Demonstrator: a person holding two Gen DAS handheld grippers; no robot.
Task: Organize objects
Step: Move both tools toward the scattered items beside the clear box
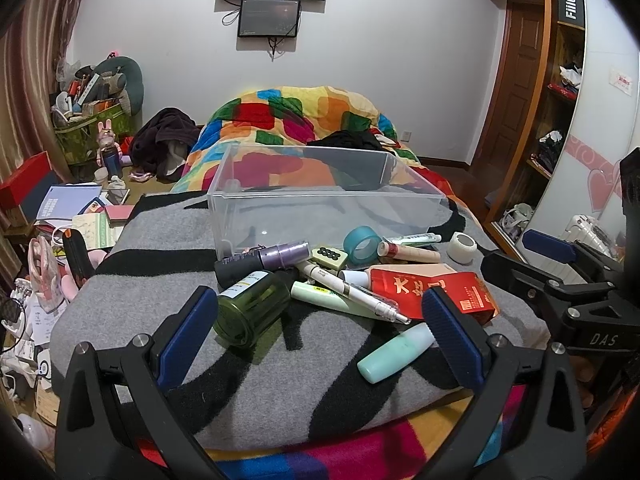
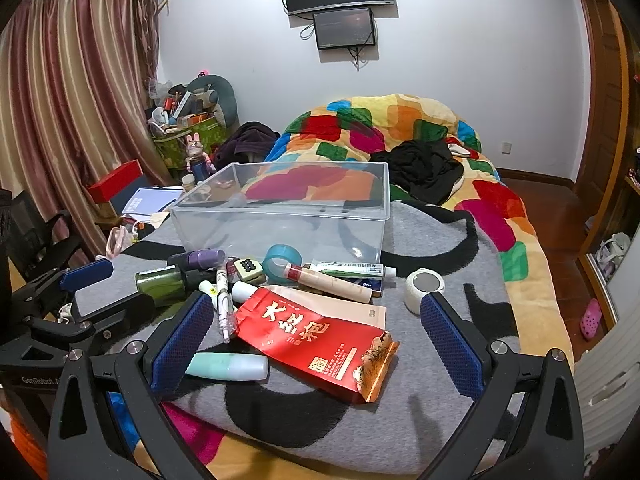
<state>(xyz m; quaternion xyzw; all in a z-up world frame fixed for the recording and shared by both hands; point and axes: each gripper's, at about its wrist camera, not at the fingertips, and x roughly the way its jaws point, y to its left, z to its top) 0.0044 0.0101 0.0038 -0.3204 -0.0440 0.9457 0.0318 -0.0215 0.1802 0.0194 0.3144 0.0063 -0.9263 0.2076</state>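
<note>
Bed, grey blanket [image 2: 432,240]: clear bin [image 2: 288,208] behind a heap comprising red packet [image 2: 320,340], green jar [image 1: 252,304], teal tape roll [image 2: 282,260]. Left hand-held gripper [image 1: 320,316] and right hand-held gripper [image 2: 316,328]: both spread wide, holding nothing.

left gripper [image 1: 320,316] jaws spread, right gripper [image 2: 316,324] likewise

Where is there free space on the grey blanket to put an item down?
Free: inside the clear plastic box, and right of the white tape roll. Crowded: between box and red foil pouch.
</note>
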